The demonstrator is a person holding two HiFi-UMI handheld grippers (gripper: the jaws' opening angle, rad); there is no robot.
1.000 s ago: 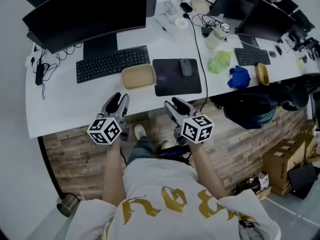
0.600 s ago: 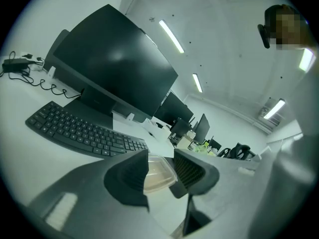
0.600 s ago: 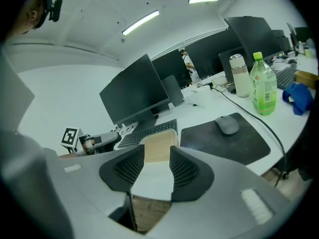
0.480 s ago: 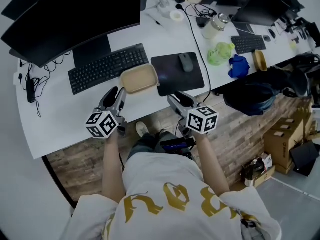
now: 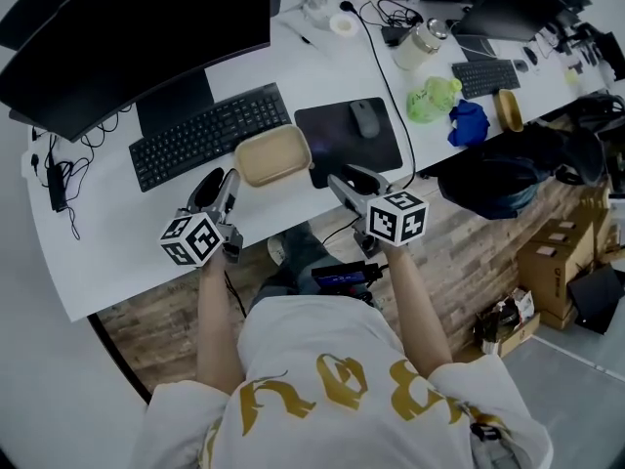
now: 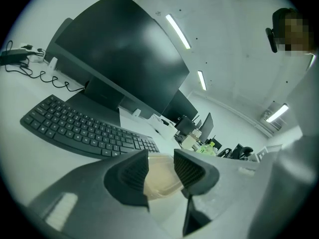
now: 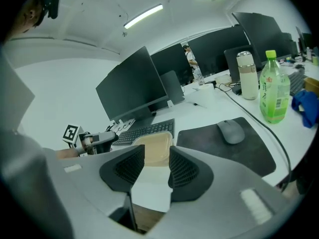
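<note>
Head view: tan rectangular shallow plastic container [image 5: 272, 154] lay at front edge of white desk [image 5: 117, 233], long axis along edge; left gripper [image 5: 221, 182] and right gripper [image 5: 350, 177] flanked it, both with jaws apart, empty; left judged slightly nearer.

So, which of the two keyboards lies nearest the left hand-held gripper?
The larger keyboard in front of the big monitor, beside the tan container. The smaller keyboard lies far right, beyond the green bottle.
</note>
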